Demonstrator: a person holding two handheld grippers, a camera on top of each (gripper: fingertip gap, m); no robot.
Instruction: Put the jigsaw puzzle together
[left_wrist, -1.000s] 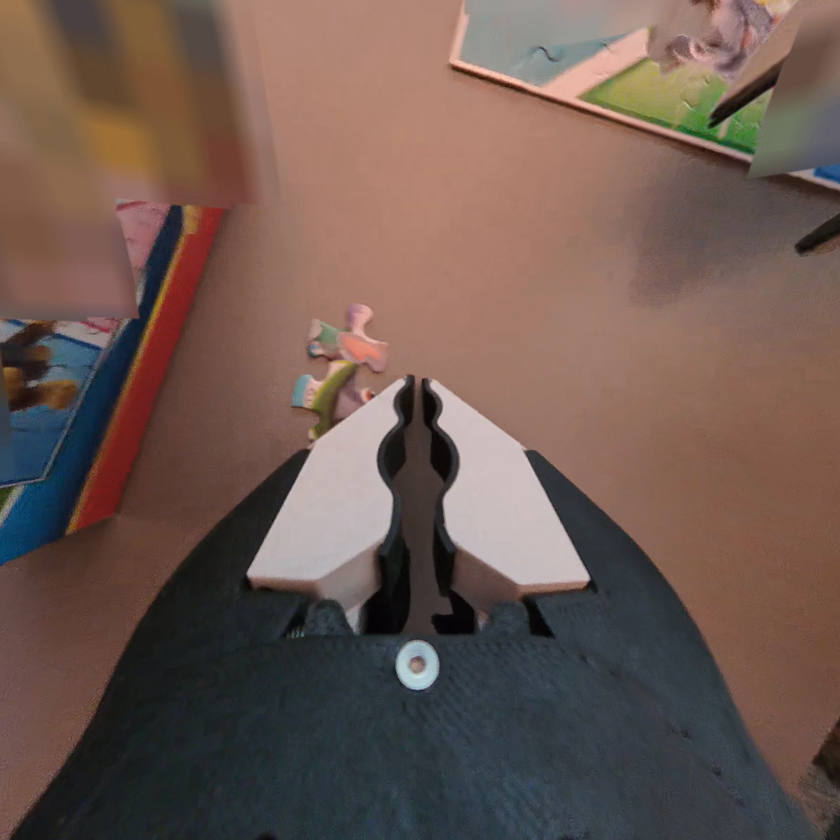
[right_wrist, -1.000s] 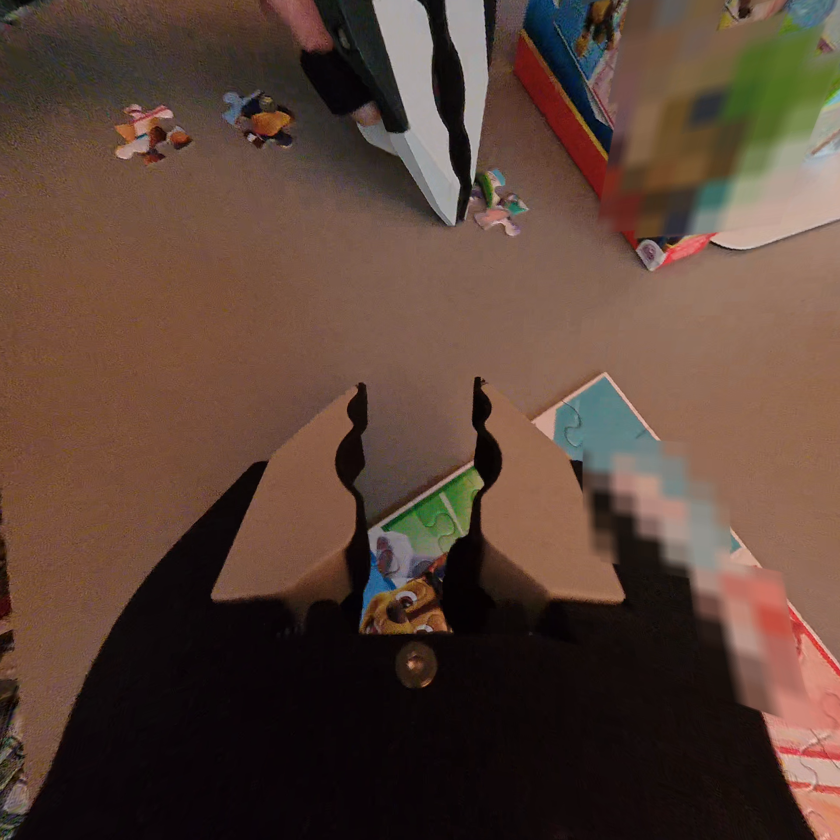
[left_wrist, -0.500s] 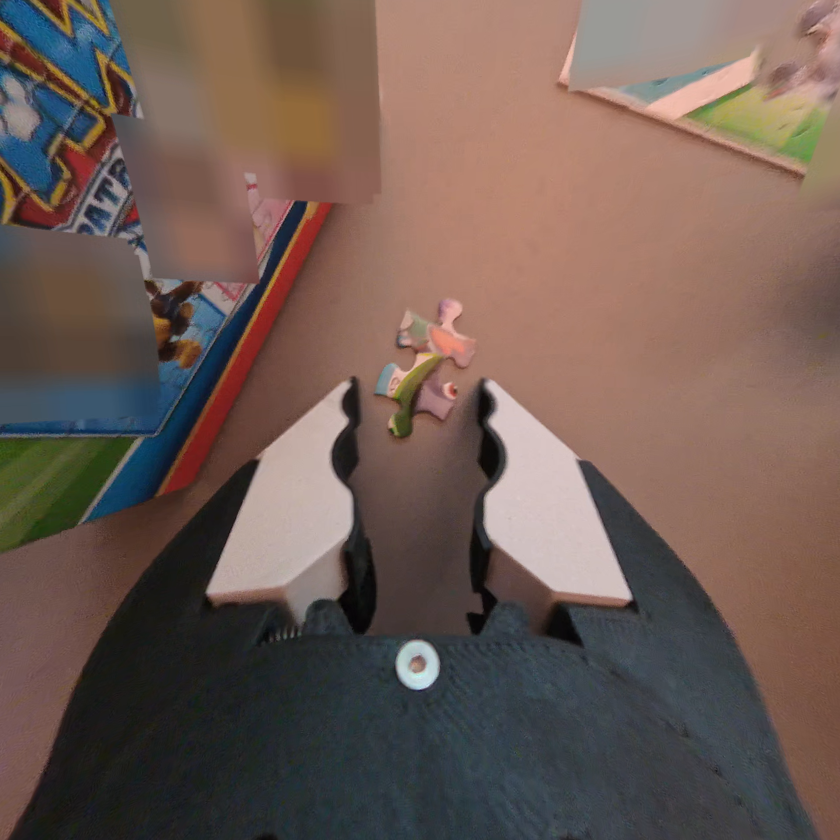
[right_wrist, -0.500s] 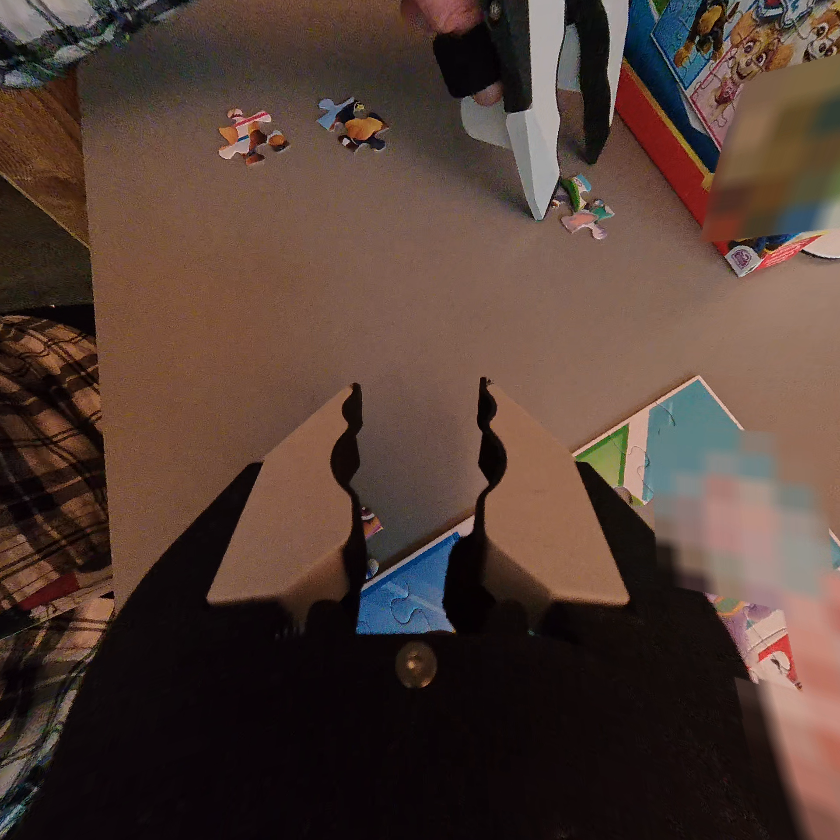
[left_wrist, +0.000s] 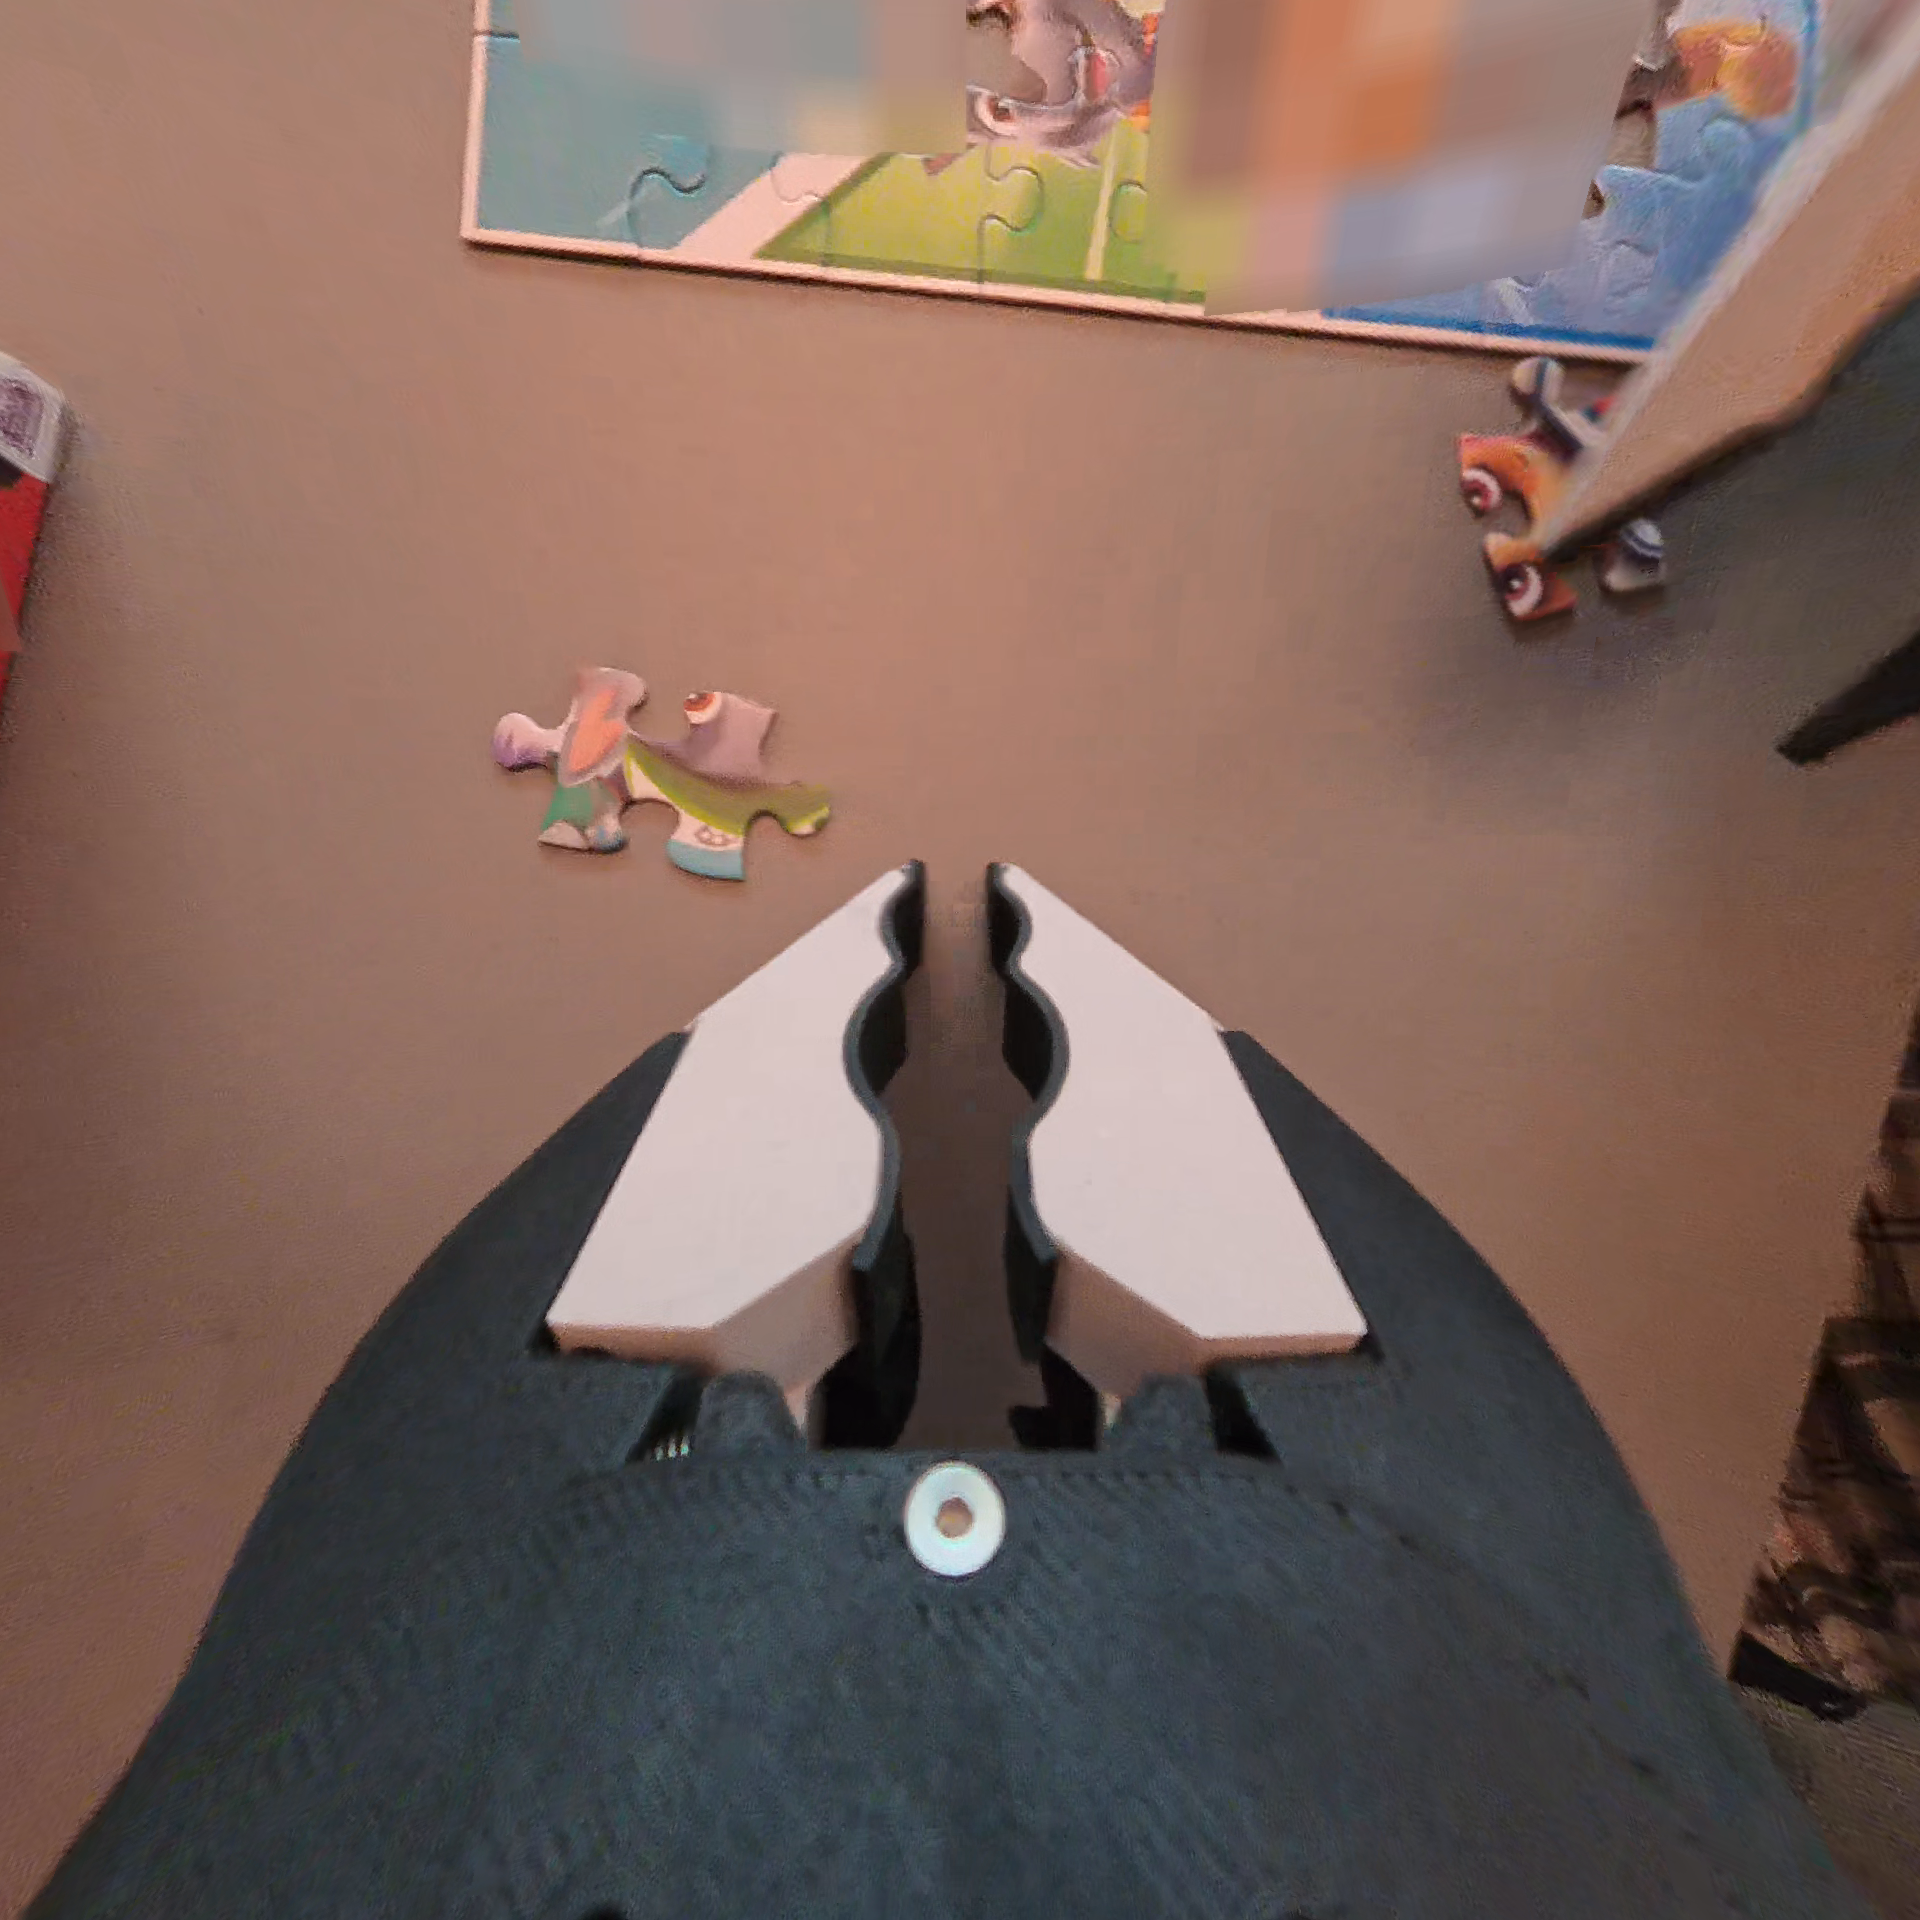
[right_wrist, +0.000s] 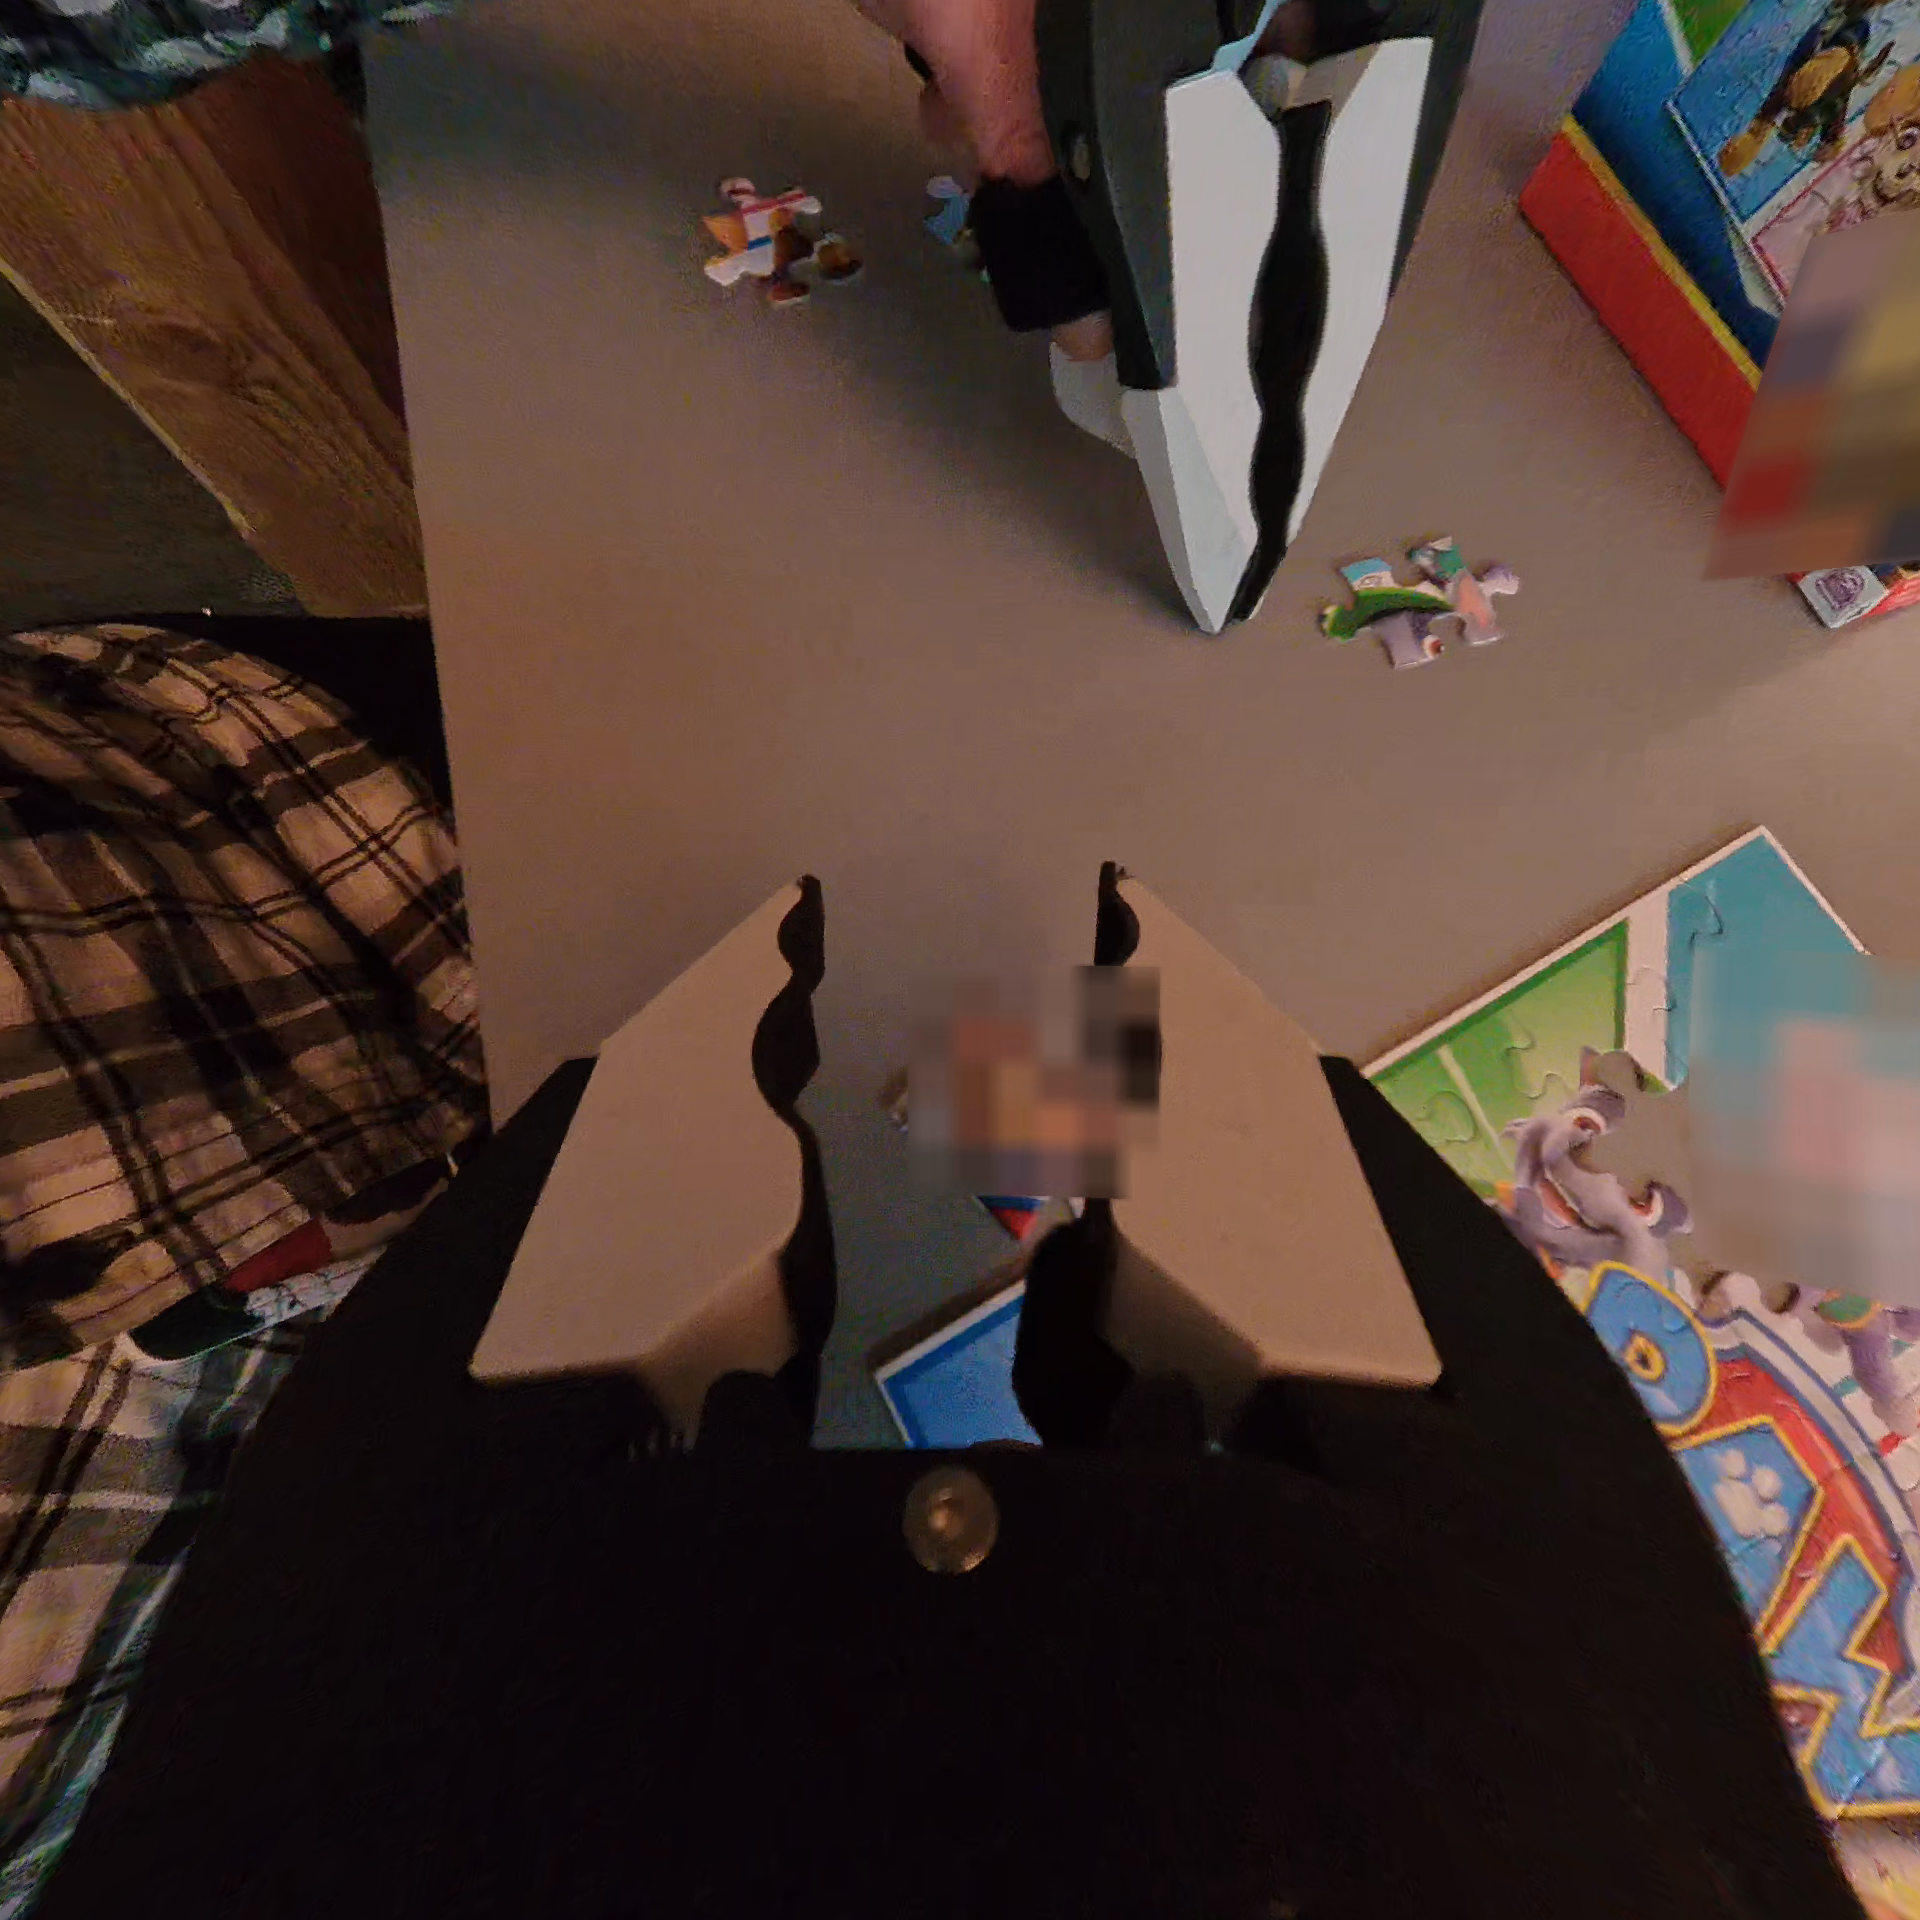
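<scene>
Puzzle board: the partly built jigsaw (left_wrist: 831, 208) lies flat on the brown table (left_wrist: 1143, 623), at the far edge of your left wrist view and at the lower right of your right wrist view. The border along the green and blue side looks joined, but a gap with bare table shows inside the picture area, so the job is well under way, not finished.

Loose pieces: a joined pastel cluster (left_wrist: 665, 774) sits just ahead and left of your left gripper. An orange-and-dark cluster (left_wrist: 1527, 509) lies near the board's corner, partly under your right gripper's finger. Two more small clusters, one of them an orange-and-white one (right_wrist: 779, 239), rest at the far end of the table; the other is half hidden behind your hand.

Left gripper (left_wrist: 951, 883): nearly closed, only a thin slit between the fingers, holding nothing, tips low beside the pastel cluster and not around it.

Right gripper (right_wrist: 956, 894): spread wide, empty as far as you can see; a mosaic patch covers part of the gap.

Still to do: by my judgement, at least four loose clusters must be carried over and pressed into the open spots.

Box: the red-and-blue puzzle box (right_wrist: 1662, 260) stands at the table's side.
</scene>
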